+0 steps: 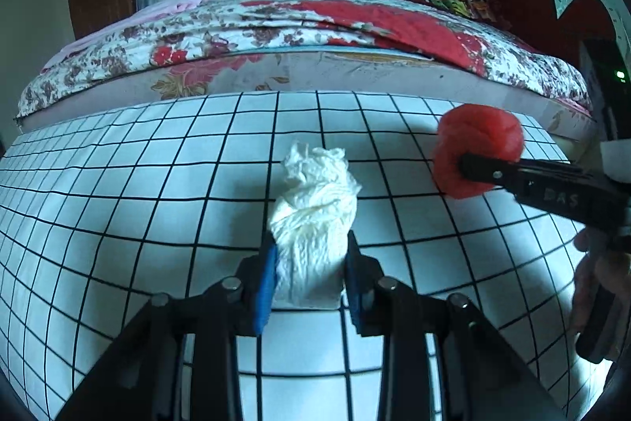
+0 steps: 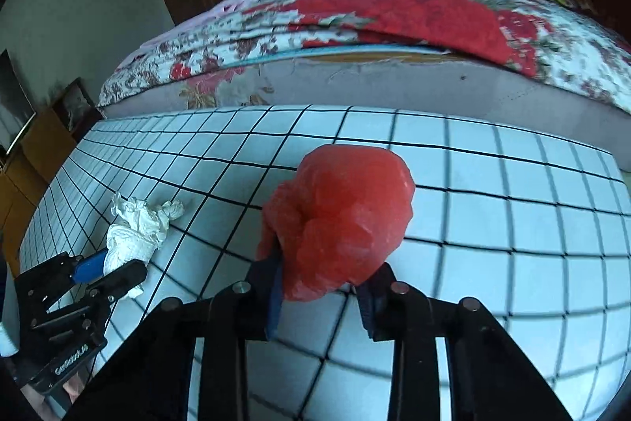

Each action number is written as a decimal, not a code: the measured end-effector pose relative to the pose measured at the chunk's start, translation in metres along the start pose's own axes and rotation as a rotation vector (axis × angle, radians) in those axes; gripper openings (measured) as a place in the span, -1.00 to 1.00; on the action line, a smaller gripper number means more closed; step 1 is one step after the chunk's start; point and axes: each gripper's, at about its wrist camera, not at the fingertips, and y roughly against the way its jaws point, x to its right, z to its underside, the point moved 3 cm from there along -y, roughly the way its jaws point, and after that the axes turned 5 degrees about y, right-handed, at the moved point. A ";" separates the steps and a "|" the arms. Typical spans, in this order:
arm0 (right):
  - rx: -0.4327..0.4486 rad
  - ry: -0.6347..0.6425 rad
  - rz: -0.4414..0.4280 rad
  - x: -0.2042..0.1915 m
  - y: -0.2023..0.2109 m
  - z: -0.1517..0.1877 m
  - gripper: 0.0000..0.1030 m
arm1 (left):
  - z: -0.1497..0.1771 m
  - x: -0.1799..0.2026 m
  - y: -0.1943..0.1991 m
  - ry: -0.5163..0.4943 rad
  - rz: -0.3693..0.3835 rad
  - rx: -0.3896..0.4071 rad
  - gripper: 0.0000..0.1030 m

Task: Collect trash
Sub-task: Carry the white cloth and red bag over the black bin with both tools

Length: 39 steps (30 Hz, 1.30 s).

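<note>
2 pieces of trash are already in my tongs: my left gripper (image 1: 309, 275) clamps the crumpled white tissue (image 1: 313, 219), its long axis running forward along the fingers, while my right gripper (image 2: 321, 296) pinches the red plastic wad (image 2: 341, 219) off to its right. Both are over the grid-checked table (image 1: 118, 184). Only the right wrist view shows the tissue's frayed tip touching the cloth (no bin appears anywhere).

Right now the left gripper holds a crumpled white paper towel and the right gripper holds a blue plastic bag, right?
Not quite: the scrunched plastic bag in the right gripper is red, as the right wrist view shows. The left gripper does hold the crumpled white paper towel.
</note>
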 end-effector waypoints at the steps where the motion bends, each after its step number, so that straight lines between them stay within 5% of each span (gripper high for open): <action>1: 0.012 0.010 0.012 0.000 0.010 0.004 -0.38 | 0.002 0.003 0.004 -0.007 0.001 0.010 -0.38; 16: 0.127 0.165 0.154 -0.025 0.148 0.062 -0.37 | 0.036 0.061 0.102 -0.080 0.038 0.143 -0.41; 39: 0.284 0.088 0.245 -0.037 0.331 0.141 -0.37 | 0.085 0.123 0.241 -0.173 0.120 0.270 -0.41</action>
